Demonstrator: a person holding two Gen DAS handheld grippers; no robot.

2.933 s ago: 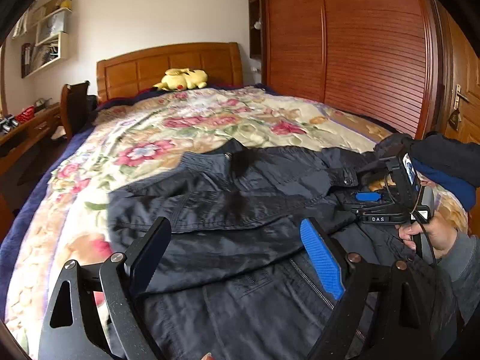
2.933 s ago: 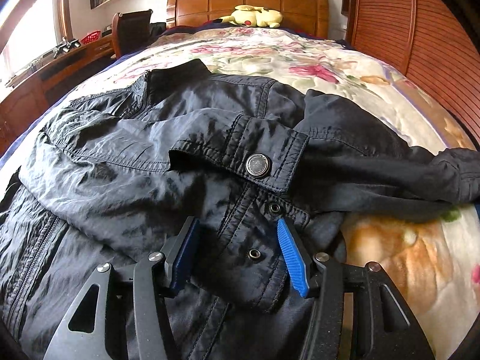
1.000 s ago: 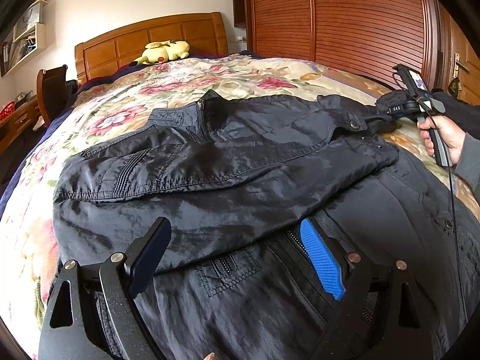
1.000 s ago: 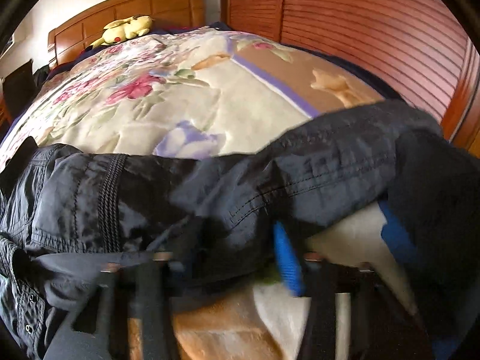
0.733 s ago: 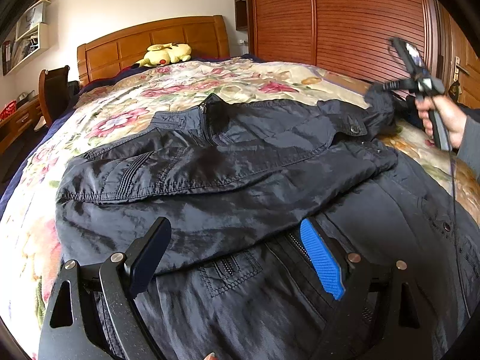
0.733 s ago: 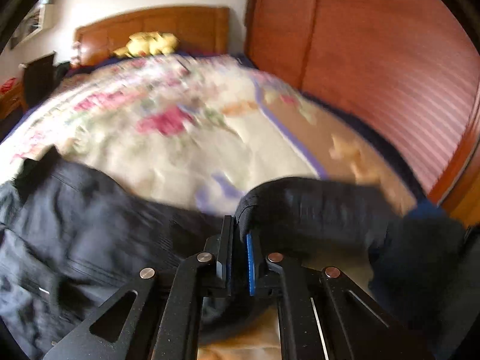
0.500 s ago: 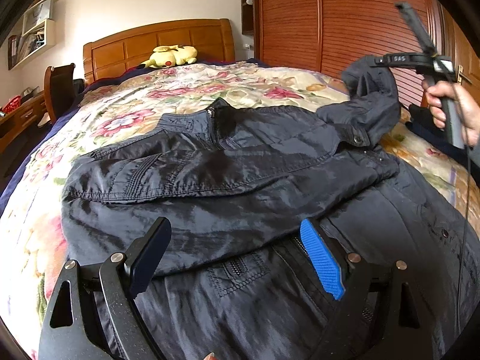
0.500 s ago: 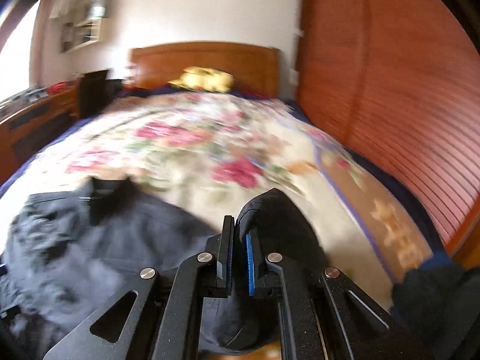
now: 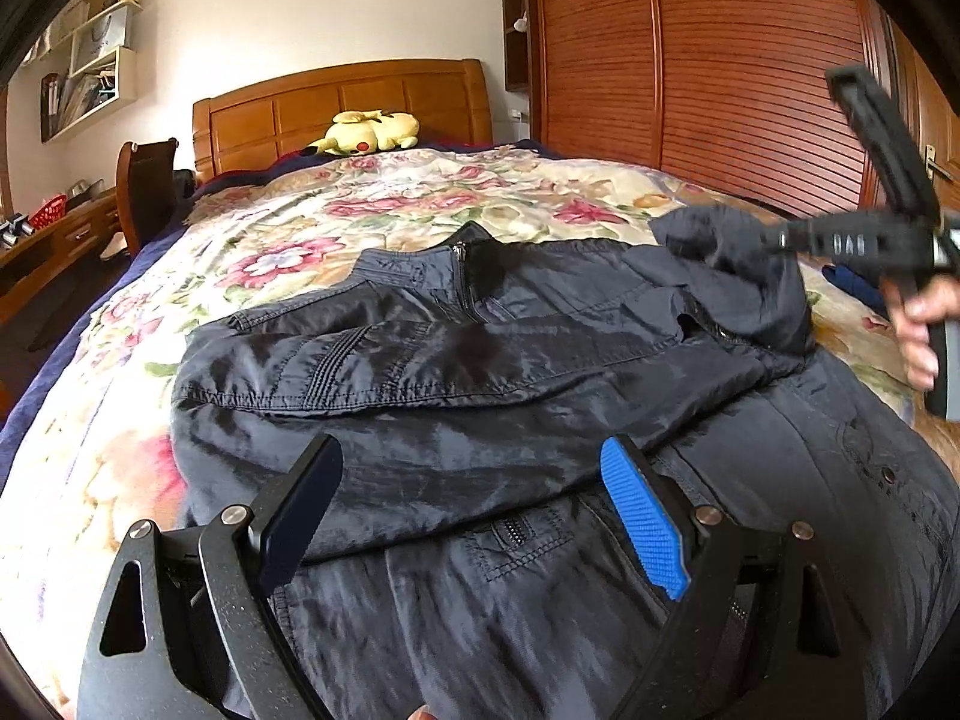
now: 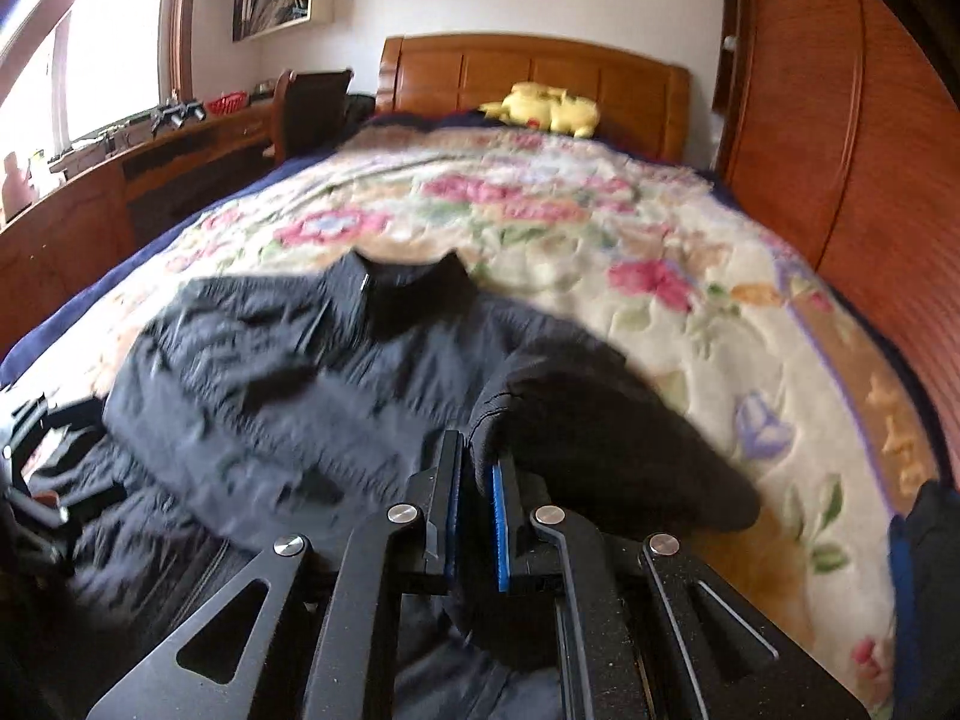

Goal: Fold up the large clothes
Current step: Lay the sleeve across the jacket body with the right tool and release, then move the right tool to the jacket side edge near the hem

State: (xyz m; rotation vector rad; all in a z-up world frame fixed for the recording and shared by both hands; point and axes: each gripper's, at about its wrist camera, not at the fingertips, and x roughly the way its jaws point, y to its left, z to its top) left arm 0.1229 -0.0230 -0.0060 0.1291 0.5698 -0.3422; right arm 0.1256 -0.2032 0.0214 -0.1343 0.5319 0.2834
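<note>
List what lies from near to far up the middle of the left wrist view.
left gripper, its jaws open → dark jacket spread flat → jacket collar → floral bedspread → yellow plush toy → wooden headboard → white wall.

Bedroom: wooden headboard (image 9: 342, 102) against a white wall (image 9: 288, 6); slatted wardrobe (image 9: 720, 60) at right; daylit window (image 10: 90, 60) above a desk (image 10: 150, 162).
</note>
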